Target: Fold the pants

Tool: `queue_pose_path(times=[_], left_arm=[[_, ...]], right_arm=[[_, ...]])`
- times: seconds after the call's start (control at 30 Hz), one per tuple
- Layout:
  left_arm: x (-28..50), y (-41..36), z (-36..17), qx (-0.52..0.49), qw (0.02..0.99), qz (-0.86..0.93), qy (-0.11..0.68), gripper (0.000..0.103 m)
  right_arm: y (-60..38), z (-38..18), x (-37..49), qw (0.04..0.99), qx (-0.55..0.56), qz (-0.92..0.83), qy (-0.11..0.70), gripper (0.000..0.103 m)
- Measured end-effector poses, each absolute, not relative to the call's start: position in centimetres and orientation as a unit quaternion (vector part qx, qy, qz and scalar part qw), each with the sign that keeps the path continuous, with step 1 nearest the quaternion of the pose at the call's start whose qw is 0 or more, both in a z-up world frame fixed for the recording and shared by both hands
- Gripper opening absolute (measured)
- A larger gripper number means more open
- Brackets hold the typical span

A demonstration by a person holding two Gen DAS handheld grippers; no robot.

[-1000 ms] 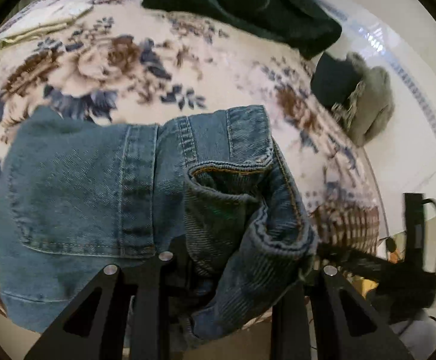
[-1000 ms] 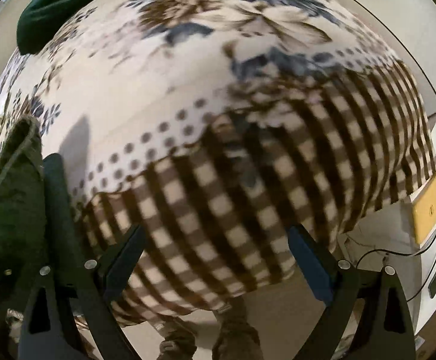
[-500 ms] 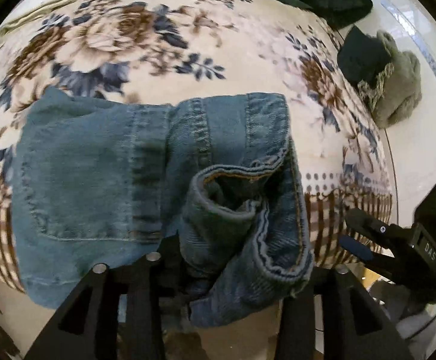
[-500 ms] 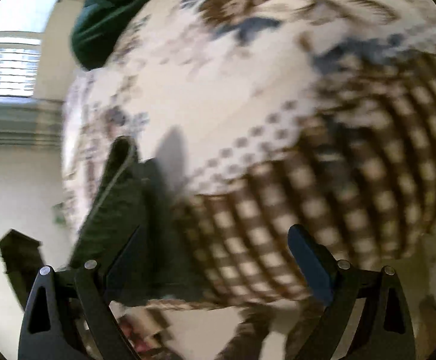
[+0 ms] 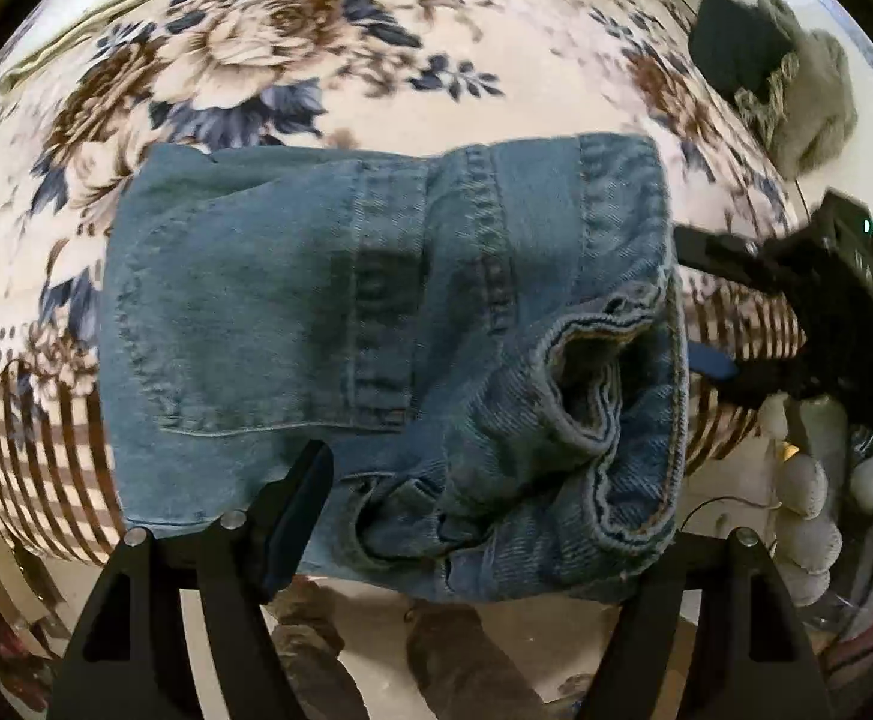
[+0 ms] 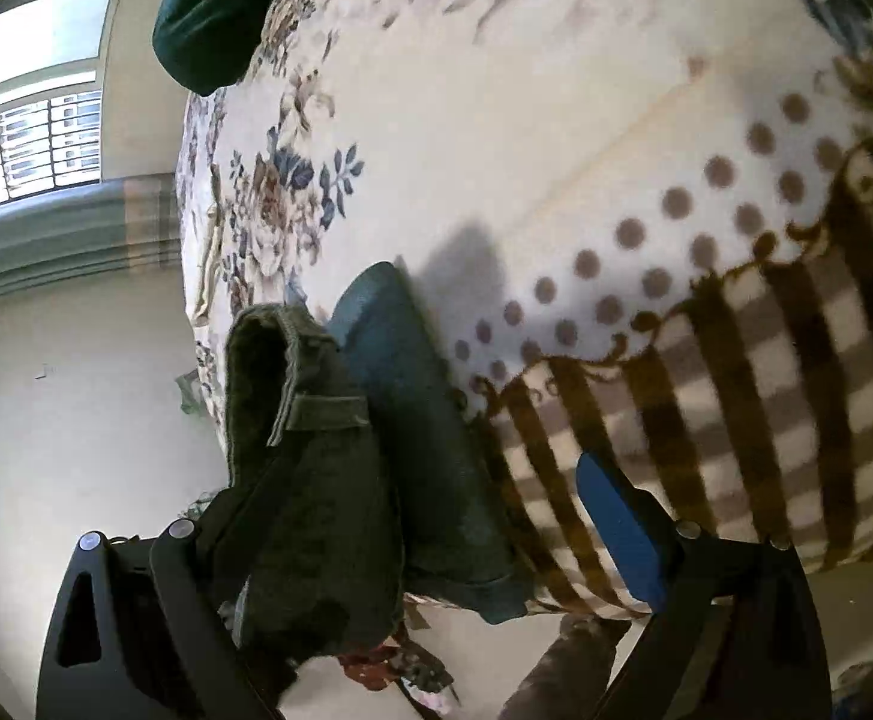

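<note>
Blue jeans (image 5: 328, 312) lie folded on the floral bedspread (image 5: 292, 42), the bunched waistband (image 5: 604, 396) hanging at the near edge. My left gripper (image 5: 484, 534) points down over that edge. Its jaws are opening: the left pad (image 5: 298, 498) stands off the denim, while cloth hides the right finger. My right gripper (image 6: 424, 540) is open at the jeans' side edge (image 6: 400, 408). Denim drapes over its left finger, and the blue pad (image 6: 616, 534) stands free over the checked border. The right gripper (image 5: 796, 300) also shows beside the waistband in the left wrist view.
A dark green garment (image 6: 214, 12) lies at the far side of the bed. A dark and grey-olive bundle (image 5: 796, 90) sits at the right. A pale cloth (image 5: 94, 18) lies far left. A person's feet (image 5: 436, 648) stand on the floor below the bed edge. A window (image 6: 34, 120) is beyond.
My left jaws have spread apart and let go of the waistband, and the view has tilted further down. The right gripper has swung left to the jeans' side edge.
</note>
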State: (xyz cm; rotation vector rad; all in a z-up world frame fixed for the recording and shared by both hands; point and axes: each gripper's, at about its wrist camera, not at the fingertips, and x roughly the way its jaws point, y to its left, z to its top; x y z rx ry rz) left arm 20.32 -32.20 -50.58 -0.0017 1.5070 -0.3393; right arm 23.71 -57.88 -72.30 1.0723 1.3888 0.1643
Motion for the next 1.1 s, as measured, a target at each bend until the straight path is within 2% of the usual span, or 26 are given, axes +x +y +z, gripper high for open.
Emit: queue_pose_path(times=[0.07,0.13,0.23,0.4,0.7,0.73,0.77,0.87,0.9,0.97,1.03,1.1], left_arm=[[20.0,-33.0,-50.9,-0.032,0.72,-0.172,0.671,0.075],[20.2,-33.5,-51.3,-0.065,0.712,-0.195,0.672,0.088],[20.2,-34.7,-51.2,-0.08,0.711,-0.213,0.666,0.088],[20.2,-35.2,-50.2,-0.038,0.736,-0.181,0.651,0.088],[23.0,-29.8,-50.5,0.043,0.775,-0.072,0.626,0.088],[23.4,-29.0,-50.7,0.047,0.777,-0.062,0.625,0.088],[23.8,-28.2,-50.8,0.05,0.778,-0.053,0.624,0.088],[24.3,-26.7,-51.0,0.06,0.783,-0.032,0.619,0.088],[24.3,-26.5,-50.9,0.065,0.784,-0.027,0.616,0.088],[24.3,-25.8,-50.7,0.076,0.789,-0.016,0.609,0.089],[24.3,-25.5,-50.5,0.088,0.794,-0.01,0.602,0.089],[24.4,-25.4,-50.6,0.099,0.795,-0.005,0.599,0.088]], right_arm=[[-57.9,-72.4,23.5,0.636,0.472,0.066,0.608,0.097],[-58.7,-72.3,22.8,0.637,0.475,0.058,0.605,0.097],[-59.7,-72.0,22.1,0.638,0.479,0.051,0.6,0.097],[-59.8,-72.3,22.2,0.637,0.467,0.064,0.61,0.097],[-56.1,-75.6,24.9,0.643,0.426,0.082,0.632,0.097],[-55.8,-75.6,25.1,0.653,0.428,0.079,0.62,0.095],[-55.5,-75.6,25.4,0.66,0.427,0.079,0.614,0.079],[-54.3,-75.0,26.0,0.681,0.403,0.076,0.607,0.042],[-53.8,-74.3,26.1,0.696,0.382,0.068,0.604,0.041],[-53.0,-73.1,26.3,0.714,0.349,0.059,0.604,0.028],[-52.8,-72.1,26.0,0.726,0.329,0.048,0.602,0.02],[-53.2,-71.5,25.7,0.729,0.331,0.043,0.597,0.016]])
